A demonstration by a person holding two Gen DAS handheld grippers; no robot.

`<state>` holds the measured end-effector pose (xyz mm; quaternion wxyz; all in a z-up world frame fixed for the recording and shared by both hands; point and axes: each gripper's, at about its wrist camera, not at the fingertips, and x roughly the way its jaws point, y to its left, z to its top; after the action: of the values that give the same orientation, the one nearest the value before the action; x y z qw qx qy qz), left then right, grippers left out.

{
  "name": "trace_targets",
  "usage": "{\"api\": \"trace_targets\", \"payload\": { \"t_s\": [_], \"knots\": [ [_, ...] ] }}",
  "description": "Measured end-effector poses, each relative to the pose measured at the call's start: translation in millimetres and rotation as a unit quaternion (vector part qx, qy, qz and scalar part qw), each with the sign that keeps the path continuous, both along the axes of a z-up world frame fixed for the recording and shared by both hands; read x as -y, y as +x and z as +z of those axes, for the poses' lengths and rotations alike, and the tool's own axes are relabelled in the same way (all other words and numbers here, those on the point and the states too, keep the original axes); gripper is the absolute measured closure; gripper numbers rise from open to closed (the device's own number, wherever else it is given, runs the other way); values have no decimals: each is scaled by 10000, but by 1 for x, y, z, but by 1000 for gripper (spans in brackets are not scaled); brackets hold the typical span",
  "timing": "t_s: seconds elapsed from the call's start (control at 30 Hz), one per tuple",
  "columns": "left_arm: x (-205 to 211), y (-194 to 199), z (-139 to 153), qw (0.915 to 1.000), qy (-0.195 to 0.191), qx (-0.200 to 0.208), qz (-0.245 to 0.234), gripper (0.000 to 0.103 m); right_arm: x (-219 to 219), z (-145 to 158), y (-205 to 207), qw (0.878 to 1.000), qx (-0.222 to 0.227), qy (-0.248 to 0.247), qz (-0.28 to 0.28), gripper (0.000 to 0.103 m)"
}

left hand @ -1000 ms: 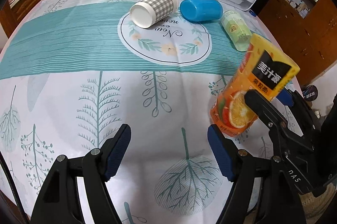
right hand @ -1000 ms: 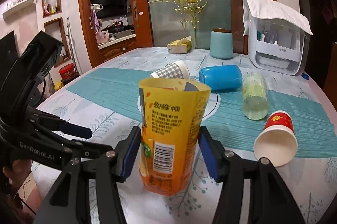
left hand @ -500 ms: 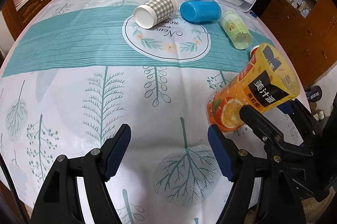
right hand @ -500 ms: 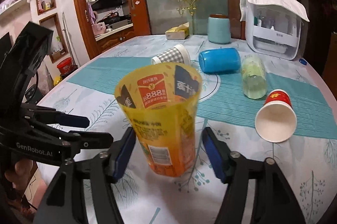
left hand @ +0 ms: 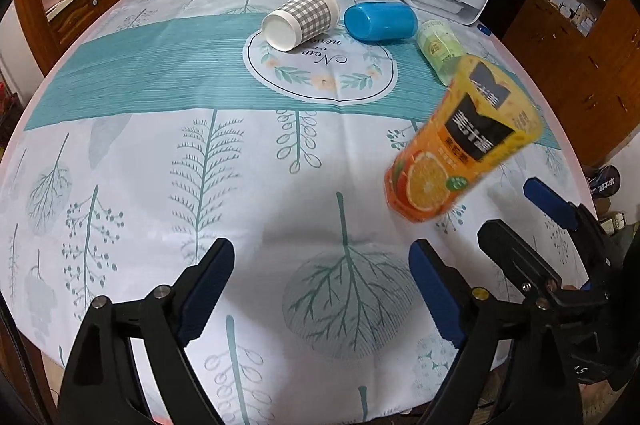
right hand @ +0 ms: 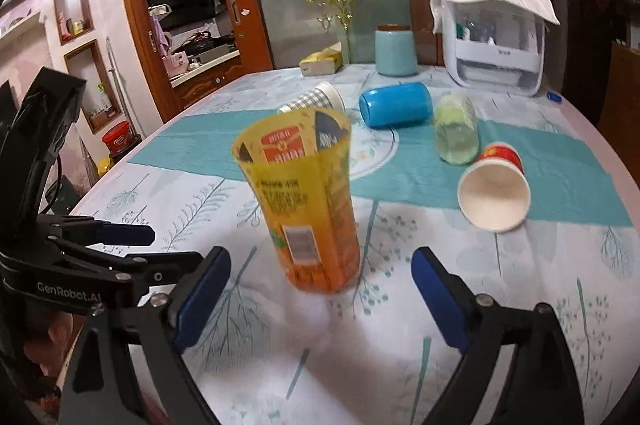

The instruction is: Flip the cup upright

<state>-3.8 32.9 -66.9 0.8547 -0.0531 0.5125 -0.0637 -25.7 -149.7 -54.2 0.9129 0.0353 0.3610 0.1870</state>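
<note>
The orange cup (right hand: 310, 203) stood mouth-up on the tablecloth (right hand: 540, 305), apparently leaning a little and blurred, between the spread fingers of the right gripper (right hand: 320, 295), which touched nothing. The left gripper (left hand: 322, 289) was also released and empty, with its pads over bare cloth. The step in hand looked like letting go: best done by drawing the right gripper straight back, fingers wide, so neither pad clips the light cup. 4 other cups lay on their sides beyond it, the red one (right hand: 494, 193) nearest.
</note>
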Motion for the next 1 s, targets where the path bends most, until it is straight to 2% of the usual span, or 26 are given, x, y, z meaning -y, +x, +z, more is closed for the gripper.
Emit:
{"api": "trace_targets", "payload": {
  "t_s": [0.37,0.57,1.0],
  "knots": [
    [10,-29,9,9999,31,96,27,13,10,7,-29,9994,-120,-117,-312,8],
    [23,-36,20,9989,372,296,41,12,18,16,-34,9987,-295,-92,-407,8],
    [42,-44,45,9967,647,487,-94,12,30,49,-44,9974,-270,-71,-672,8]
  ]
}}
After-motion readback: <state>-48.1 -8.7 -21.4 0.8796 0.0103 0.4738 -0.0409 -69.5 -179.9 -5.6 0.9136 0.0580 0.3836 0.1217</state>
